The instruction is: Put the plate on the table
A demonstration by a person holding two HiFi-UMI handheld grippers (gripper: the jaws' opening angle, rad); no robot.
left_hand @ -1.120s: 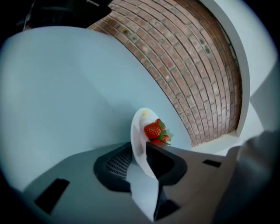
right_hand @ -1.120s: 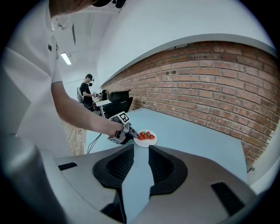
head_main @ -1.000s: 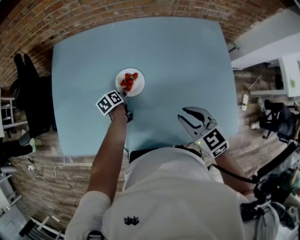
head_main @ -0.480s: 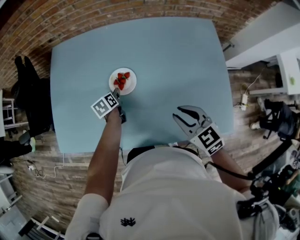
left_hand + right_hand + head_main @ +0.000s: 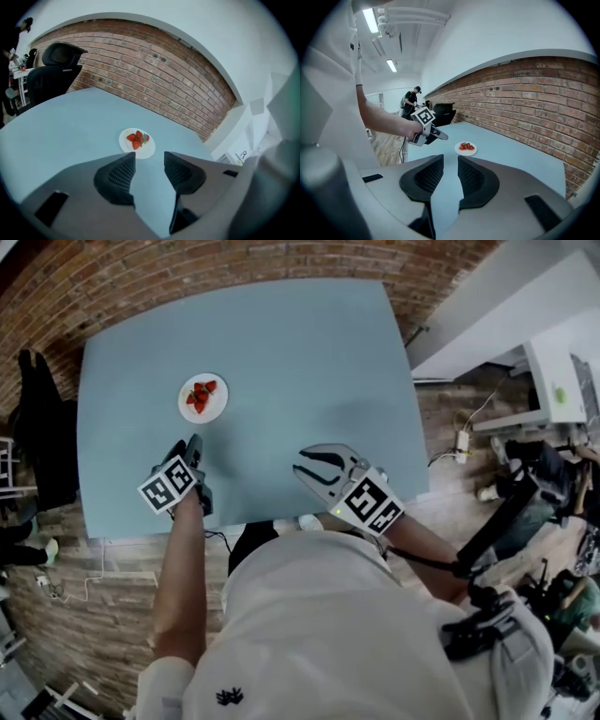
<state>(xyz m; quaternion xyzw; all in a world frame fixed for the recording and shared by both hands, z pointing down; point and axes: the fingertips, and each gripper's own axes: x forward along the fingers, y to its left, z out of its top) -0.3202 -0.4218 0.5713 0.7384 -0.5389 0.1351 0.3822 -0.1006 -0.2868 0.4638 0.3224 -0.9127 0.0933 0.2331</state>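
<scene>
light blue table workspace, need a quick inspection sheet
surface: light blue rectangular table, flat, plain top.
job's things: small round white plate with red strawberries sits flat on the table, beyond the left gripper, touching neither gripper.
clutter: nothing seen.
grippers: left gripper open, empty; right gripper open, empty, above the table's near side.
cables: black cable trailing from the right gripper; white power strip on the floor.
surroundings: red brick wall, black office chair.
</scene>
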